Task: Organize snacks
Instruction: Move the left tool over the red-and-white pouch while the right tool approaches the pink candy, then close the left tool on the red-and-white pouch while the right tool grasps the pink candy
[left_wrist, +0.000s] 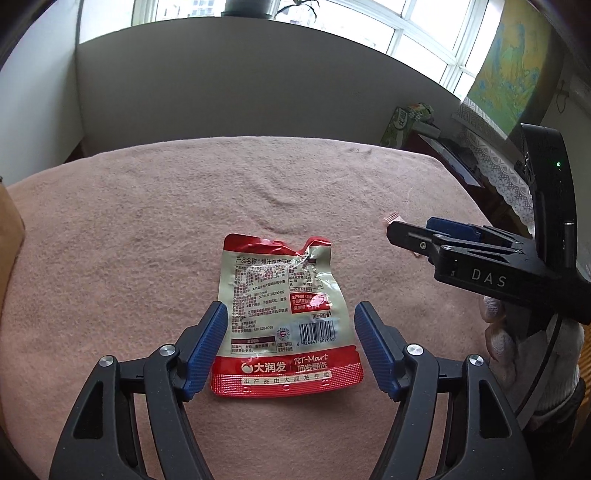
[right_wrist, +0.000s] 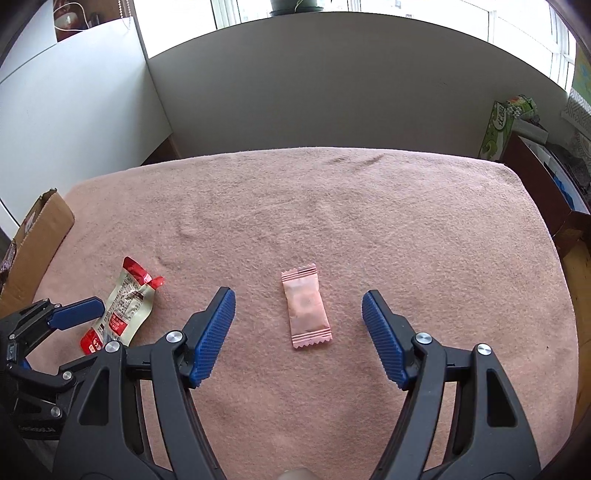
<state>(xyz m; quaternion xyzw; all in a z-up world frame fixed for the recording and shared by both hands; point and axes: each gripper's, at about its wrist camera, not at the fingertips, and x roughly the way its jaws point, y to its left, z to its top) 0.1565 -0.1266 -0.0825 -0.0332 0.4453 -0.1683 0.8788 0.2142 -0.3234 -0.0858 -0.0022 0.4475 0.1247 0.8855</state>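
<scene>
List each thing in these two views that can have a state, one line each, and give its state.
left gripper: open, straddling the pouch
right gripper: open, straddling the pink sachet
red and beige snack pouch: flat on the blanket, crumpled, not gripped
pink sachet: flat, sealed, not gripped
cardboard box: flap up, at the blanket's left edge

Pink fuzzy cloth (right_wrist: 332, 206) covers table, fills mid-frame in both views. White partition (right_wrist: 332, 92) behind it, windows (left_wrist: 424, 33) w/ potted plant (left_wrist: 247, 7) at top. Green box (right_wrist: 498, 129) at right, landscape poster (left_wrist: 513, 70) upper right.
</scene>
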